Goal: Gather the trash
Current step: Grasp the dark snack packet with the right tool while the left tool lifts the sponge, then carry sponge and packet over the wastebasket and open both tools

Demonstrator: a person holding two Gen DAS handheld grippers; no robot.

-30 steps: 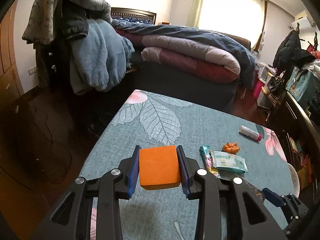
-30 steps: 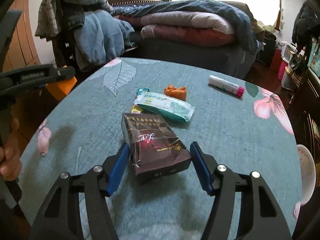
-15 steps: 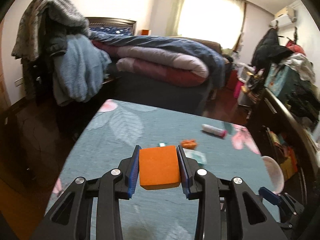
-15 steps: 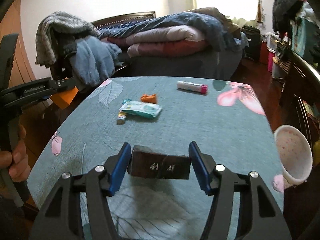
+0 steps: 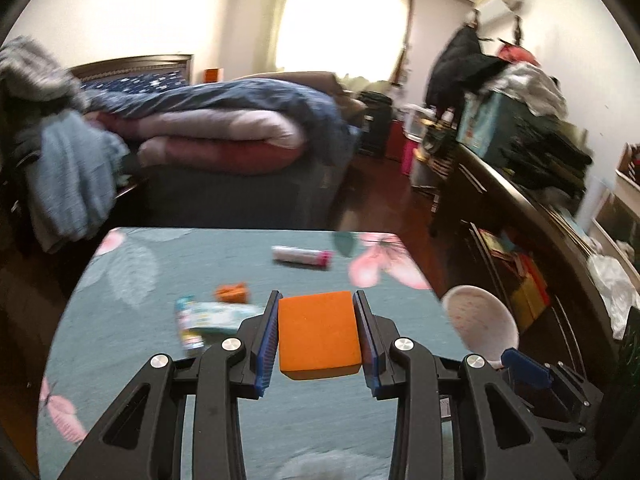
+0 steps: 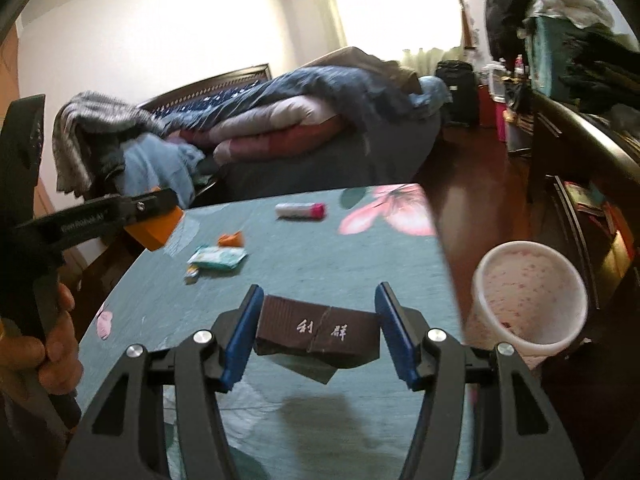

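Above table [image 6: 304,276]: left gripper [image 5: 318,334] clamped on orange block [image 5: 319,334], right gripper [image 6: 318,330] clamped on dark box [image 6: 320,330], both held clear of cloth. White bin [image 6: 530,294] sits just off table's rt edge. Best bet: carry level over bin mouth, then release; box first, it's nearer. Wrappers [image 6: 218,258] and tube [image 6: 300,211] left on table.
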